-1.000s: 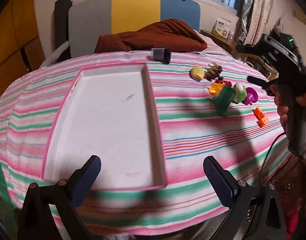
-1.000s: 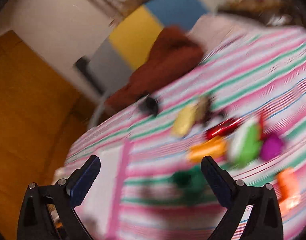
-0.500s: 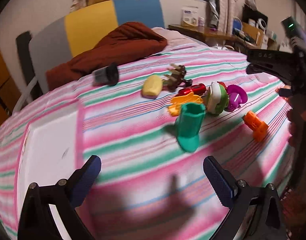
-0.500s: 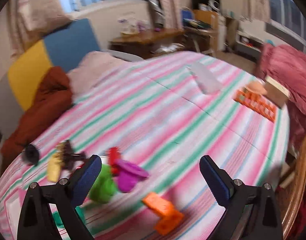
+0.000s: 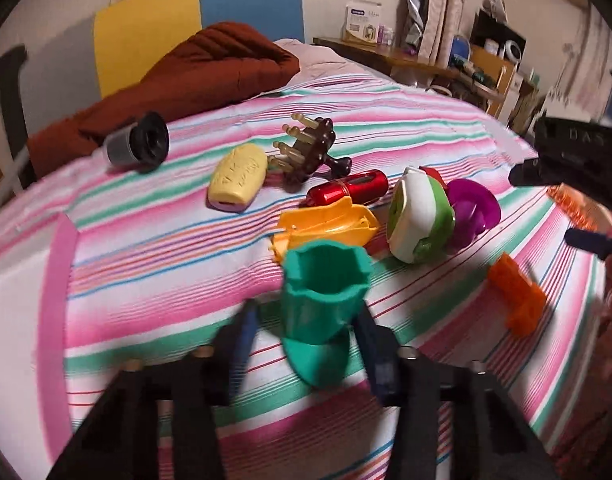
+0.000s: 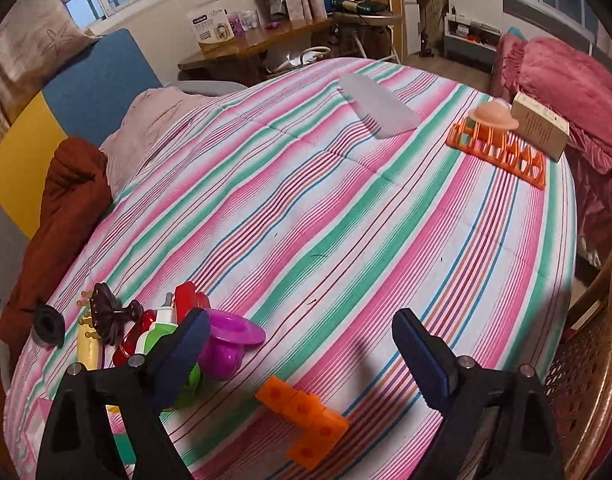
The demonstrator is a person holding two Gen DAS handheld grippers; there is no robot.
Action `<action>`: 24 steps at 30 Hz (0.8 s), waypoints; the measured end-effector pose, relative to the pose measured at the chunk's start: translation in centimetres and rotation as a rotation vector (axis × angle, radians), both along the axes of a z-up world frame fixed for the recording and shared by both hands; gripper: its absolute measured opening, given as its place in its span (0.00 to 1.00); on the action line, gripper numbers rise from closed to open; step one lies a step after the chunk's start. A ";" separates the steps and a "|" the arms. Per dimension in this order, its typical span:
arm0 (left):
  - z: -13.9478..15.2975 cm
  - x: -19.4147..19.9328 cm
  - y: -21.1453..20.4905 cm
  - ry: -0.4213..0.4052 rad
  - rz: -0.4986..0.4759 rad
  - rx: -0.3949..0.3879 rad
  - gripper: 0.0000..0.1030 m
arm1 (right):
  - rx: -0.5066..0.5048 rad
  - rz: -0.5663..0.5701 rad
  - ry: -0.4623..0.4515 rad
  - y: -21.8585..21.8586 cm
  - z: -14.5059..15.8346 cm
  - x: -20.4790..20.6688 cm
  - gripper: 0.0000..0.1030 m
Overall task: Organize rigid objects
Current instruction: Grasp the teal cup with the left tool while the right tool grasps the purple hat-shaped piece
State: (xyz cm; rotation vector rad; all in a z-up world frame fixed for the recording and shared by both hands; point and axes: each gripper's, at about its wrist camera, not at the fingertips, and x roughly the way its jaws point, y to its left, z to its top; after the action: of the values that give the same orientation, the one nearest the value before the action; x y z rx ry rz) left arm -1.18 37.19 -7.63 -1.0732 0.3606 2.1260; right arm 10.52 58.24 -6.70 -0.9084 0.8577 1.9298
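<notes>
Bedroom, dim; I'm working over a bed spread with a quilted cover [image 6: 346,208] in pink, green and white stripes, soft and lightly puckered. A rust-brown padded blanket [image 5: 193,76] is bunched at the headboard end. At the left edge of the left wrist view, a flat white tray [image 5: 21,320] with a pink rim.

Toys cluster mid-cover, all hard glossy plastic: a teal fluted cup [image 5: 322,292] lying tilted with its mouth toward me; a green-and-white rounded piece [image 5: 420,216] touching a purple dish-shaped piece [image 5: 472,212]; an orange-yellow flat moulding [image 5: 330,222] just behind the cup; a pale yellow oblong block [image 5: 237,180]; a red metallic cylinder [image 5: 350,190]; a dark brown pegged claw [image 5: 310,148]; a grey-black stubby cylinder [image 5: 139,144]; an orange stepped block [image 6: 306,420].

My left gripper [image 5: 306,332] is narrowing, jaws closing around the teal cup; the right pad seems against its wall, the left blurred, so I can't tell if contact is made. My right gripper [image 6: 301,344] is wide, closing slightly, holding nothing, with the orange block just below the gap.
</notes>
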 end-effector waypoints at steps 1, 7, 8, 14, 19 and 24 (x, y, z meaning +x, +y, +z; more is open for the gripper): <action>-0.3 0.0 -0.3 0.004 0.007 0.005 0.36 | -0.004 0.002 -0.001 0.2 -0.2 0.2 0.91; -0.4 0.7 -2.1 0.045 -0.006 0.039 0.35 | -0.127 0.028 0.040 0.2 -1.3 0.4 0.84; -0.5 0.9 -2.6 0.050 -0.003 0.047 0.36 | -0.145 0.023 0.052 -0.3 -1.4 0.3 0.83; -0.6 2.6 -4.7 0.087 -0.019 0.068 0.36 | -0.226 0.049 0.120 -0.5 -1.9 -0.1 0.66; -0.6 3.5 -6.1 0.100 -0.020 0.091 0.36 | -0.247 0.086 0.129 -0.6 -1.8 -1.9 0.60; -0.6 3.1 -6.4 0.077 -0.019 0.115 0.36 | -0.319 0.085 0.163 -0.5 -3.2 -3.3 0.55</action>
State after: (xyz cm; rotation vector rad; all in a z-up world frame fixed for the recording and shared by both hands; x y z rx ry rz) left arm 1.92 30.75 -8.26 -0.9215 0.2804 2.1475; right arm 7.21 57.74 -9.90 -0.9941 1.2684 1.9944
